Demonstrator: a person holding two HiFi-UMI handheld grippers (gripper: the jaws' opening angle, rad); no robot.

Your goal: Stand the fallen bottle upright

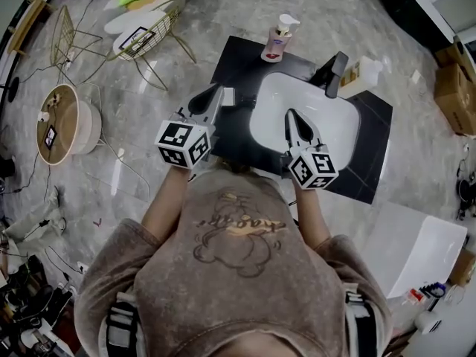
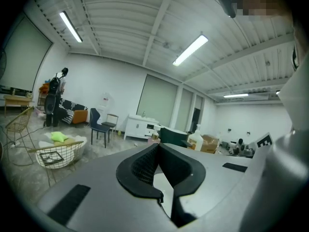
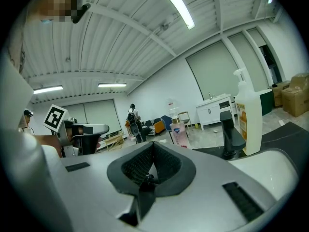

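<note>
A pink pump bottle (image 1: 279, 39) stands upright at the far edge of the black counter (image 1: 372, 151); it also shows in the right gripper view (image 3: 181, 132). A white pump bottle (image 1: 366, 71) stands upright beside the black faucet (image 1: 335, 73), tall in the right gripper view (image 3: 248, 112) and small in the left gripper view (image 2: 195, 140). My left gripper (image 1: 216, 94) is shut and empty, held over the counter's left part. My right gripper (image 1: 291, 116) is shut and empty over the white sink basin (image 1: 335, 125). Neither gripper touches a bottle.
Wire-frame chairs and baskets (image 1: 145, 39) and a round wooden table (image 1: 63, 121) stand on the marble floor to the left. Cardboard boxes (image 1: 454, 80) sit at the right, and a white box (image 1: 416, 248) lies near right. A person (image 3: 131, 117) stands far off.
</note>
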